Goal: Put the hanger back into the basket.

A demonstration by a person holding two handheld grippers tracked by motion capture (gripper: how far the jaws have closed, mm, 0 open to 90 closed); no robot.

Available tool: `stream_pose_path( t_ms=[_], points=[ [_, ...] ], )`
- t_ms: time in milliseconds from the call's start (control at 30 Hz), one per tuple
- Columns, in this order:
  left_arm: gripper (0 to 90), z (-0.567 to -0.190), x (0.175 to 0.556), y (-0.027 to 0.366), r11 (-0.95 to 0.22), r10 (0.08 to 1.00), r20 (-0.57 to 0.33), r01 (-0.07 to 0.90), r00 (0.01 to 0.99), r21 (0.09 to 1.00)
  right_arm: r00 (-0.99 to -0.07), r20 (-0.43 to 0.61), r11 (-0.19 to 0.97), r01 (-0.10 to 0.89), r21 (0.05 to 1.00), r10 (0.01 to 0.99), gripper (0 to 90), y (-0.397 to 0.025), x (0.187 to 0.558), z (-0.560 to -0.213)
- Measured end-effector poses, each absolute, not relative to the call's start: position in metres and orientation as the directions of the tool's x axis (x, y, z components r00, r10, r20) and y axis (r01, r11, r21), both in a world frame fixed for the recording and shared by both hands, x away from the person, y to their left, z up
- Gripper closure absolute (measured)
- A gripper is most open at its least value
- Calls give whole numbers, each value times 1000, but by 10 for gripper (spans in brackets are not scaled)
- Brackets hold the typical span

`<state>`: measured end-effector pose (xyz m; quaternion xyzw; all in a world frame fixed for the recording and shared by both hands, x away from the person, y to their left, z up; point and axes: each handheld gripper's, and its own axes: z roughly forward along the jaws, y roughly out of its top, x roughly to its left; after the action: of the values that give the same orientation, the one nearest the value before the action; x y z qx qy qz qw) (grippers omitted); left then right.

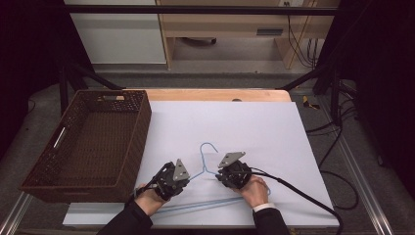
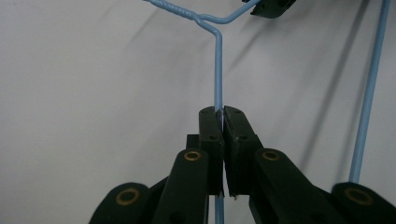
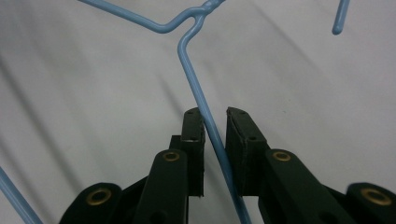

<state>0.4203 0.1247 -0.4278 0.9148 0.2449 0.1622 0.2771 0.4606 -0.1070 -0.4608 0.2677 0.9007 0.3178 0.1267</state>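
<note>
My left gripper (image 2: 219,116) had its fingers clamped on one sloping shoulder of the thin blue wire coat hanger (image 1: 209,155) lying on the white-covered bench (image 1: 274,127), while my right gripper (image 3: 215,119) straddled the other shoulder, fingers apart. I judged that closing squarely near the twisted neck would keep the wire from twisting. Count: one hanger, one empty brown wicker basket (image 1: 142,117), two grippers.

The left claw (image 2: 223,122) pinches the blue wire hanger (image 2: 218,74).
</note>
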Motion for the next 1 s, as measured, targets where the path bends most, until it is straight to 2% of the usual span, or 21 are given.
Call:
stream_pose_path(
  t_ms=[867,1000],
  points=[
    [835,-432,425,130,-713,550,150,368,821,596,-901,-67,716,292,634,428,871,-113,450,-448],
    [780,-427,427,132,-699,553,137,368,822,613,-899,-66,703,291,648,433,873,-114,448,-445]
  ],
)
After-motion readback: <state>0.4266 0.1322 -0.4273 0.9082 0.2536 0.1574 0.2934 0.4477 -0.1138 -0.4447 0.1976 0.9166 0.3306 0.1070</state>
